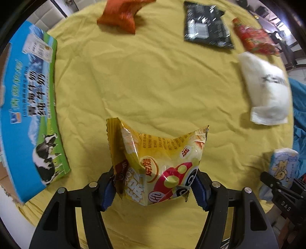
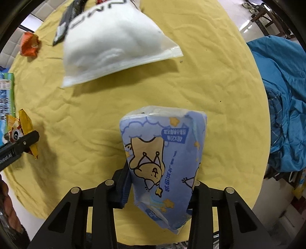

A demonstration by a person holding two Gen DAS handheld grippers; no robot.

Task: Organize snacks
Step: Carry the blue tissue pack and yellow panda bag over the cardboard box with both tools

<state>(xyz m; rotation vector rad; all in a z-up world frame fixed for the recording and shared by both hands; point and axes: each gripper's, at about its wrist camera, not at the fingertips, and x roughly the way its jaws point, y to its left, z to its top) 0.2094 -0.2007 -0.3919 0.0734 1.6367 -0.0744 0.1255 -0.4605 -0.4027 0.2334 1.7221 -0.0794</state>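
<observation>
Yellow cloth (image 1: 153,76), crumpled yellow snack bag (image 1: 158,164)

The middle of the desk (image 1: 153,80) lies bare, a wide open stretch of yellow cloth. A milk carton box (image 1: 32,107) walls its left edge, while an orange bag (image 1: 120,15), a black packet (image 1: 206,26) and a red packet (image 1: 254,40) line the far rim. A white pouch (image 1: 265,88) blocks the right side.
</observation>
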